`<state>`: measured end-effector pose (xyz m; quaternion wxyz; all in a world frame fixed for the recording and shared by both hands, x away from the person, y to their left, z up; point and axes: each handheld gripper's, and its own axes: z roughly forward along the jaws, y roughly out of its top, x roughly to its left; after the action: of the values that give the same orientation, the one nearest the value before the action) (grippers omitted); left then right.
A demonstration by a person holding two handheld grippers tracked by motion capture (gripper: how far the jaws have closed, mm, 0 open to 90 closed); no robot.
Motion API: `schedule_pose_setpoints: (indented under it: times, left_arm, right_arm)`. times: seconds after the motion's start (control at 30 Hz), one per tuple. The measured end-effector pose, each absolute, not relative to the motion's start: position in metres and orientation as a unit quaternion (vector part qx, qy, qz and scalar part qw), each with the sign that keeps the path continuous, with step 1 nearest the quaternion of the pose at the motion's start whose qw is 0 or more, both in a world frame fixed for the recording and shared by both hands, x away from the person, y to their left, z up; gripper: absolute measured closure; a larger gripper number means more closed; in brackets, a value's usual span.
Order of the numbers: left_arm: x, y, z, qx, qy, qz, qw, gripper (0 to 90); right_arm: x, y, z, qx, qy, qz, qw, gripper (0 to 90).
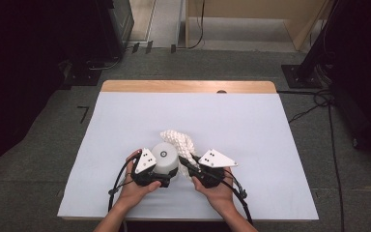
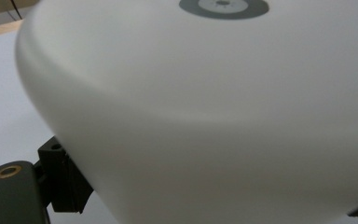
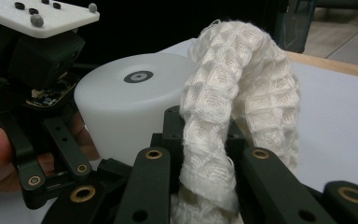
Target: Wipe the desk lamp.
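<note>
The white cylindrical container (image 1: 165,157) stands on the bench (image 1: 251,130), at its near middle, bottom up as far as can be told; a grey ringed mark sits at the centre of its upper face; its contents cannot be seen. The left tool (image 1: 160,180) is closed on the container; in the left gripper view the white wall (image 2: 205,116) fills the space between the black jaws, which press on either side of it low down. A white waffle-weave cloth (image 1: 179,141) lies bunched just behind and to the right of the container, touching its side in the high view. The right tool (image 1: 187,163) is clamped on this cloth; in the right gripper view a twisted length of cloth (image 3: 223,140) rises from between the jaws, arches over and falls back toward the bench surface; the jaws stand nearly together with the fabric pinched between them. The cloth is outside the container. The person's hands hold both tools at the near edge of the bench, close together.
</note>
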<state>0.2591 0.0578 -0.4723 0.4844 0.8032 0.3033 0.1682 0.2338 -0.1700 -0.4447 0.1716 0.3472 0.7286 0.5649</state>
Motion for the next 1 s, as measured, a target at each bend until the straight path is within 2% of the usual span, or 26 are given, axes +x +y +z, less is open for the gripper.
schedule_pose_setpoints:
  times: [0.2,0.37,0.53,0.77,0.87,1.0]
  left_arm:
    - [0.259,0.066,-0.464,0.785,0.305,0.178,0.509,8.2]
    - [0.262,0.069,-0.468,0.781,0.322,0.194,0.499,8.1]
    - [0.265,0.067,-0.477,0.777,0.344,0.228,0.475,8.1]
    - [0.269,0.071,-0.480,0.780,0.355,0.221,0.466,7.9]
    - [0.265,0.072,-0.477,0.774,0.361,0.231,0.466,1.6]
    - [0.258,0.073,-0.470,0.758,0.373,0.248,0.475,1.2]
  right_arm:
    - [0.240,-0.165,-0.460,0.353,0.748,0.542,0.150,78.4]
    - [0.244,-0.161,-0.472,0.366,0.761,0.519,0.131,78.2]
    - [0.246,-0.167,-0.470,0.375,0.753,0.521,0.143,78.3]
    - [0.250,-0.181,-0.469,0.392,0.740,0.524,0.154,78.3]
    - [0.251,-0.184,-0.469,0.394,0.739,0.524,0.156,78.2]
    - [0.251,-0.185,-0.469,0.399,0.737,0.523,0.158,78.2]
